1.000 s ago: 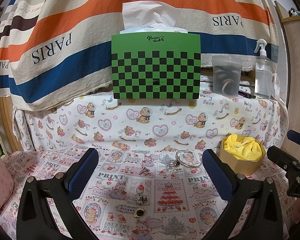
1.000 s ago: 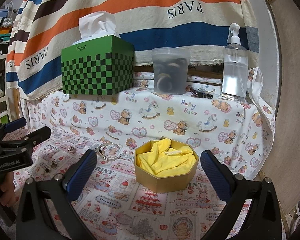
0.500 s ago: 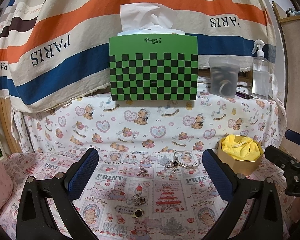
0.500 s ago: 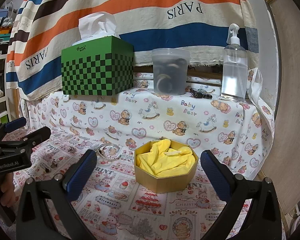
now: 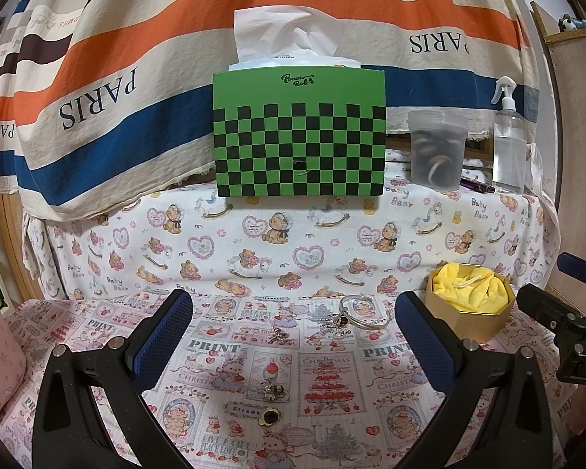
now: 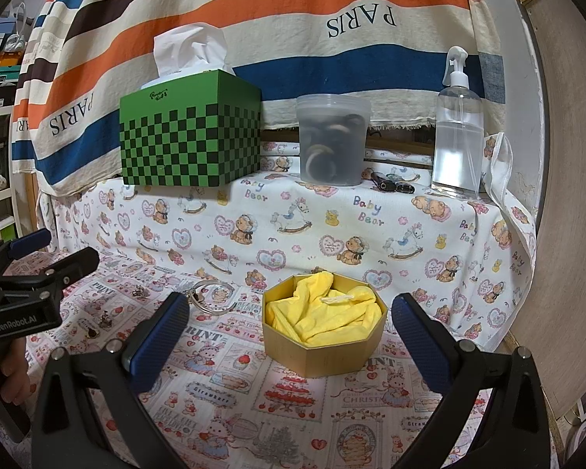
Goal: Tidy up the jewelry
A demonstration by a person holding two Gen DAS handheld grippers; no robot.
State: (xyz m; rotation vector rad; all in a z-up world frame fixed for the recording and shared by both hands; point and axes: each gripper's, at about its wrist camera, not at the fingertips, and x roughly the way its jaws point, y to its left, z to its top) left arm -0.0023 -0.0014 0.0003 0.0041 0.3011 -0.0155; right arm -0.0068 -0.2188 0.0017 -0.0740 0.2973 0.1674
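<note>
Left wrist view: your left tongs [image 5: 293,332] are spread wide apart with nothing between them, hovering low over the printed surface [image 5: 199,351]. The jewelry lies loose right in the gap ahead: a silver bangle [image 5: 365,310] up front to the right with a small dark-stone ring [image 5: 342,320] touching it, a little charm [image 5: 279,334] near the middle, and closer to you a small brooch-like piece [image 5: 271,391] and a gold flower-shaped piece with a dark centre [image 5: 268,417]. None of it touches the pads.

Right wrist view: your right tongs [image 6: 289,332] are wide open too and empty, held level and pointed at the gold octagonal box [image 6: 324,355], which sits just ahead between the fingers. It's stuffed with a yellow cloth pouch [image 6: 324,308]. The bangle lies just left of the box, beside the left finger.

On the raised shelf behind there's a green checkered tissue box [image 6: 191,140], a cloudy plastic tub [image 6: 334,140] with what look like rings or bangles inside, and a clear spray bottle [image 6: 457,129].
</note>
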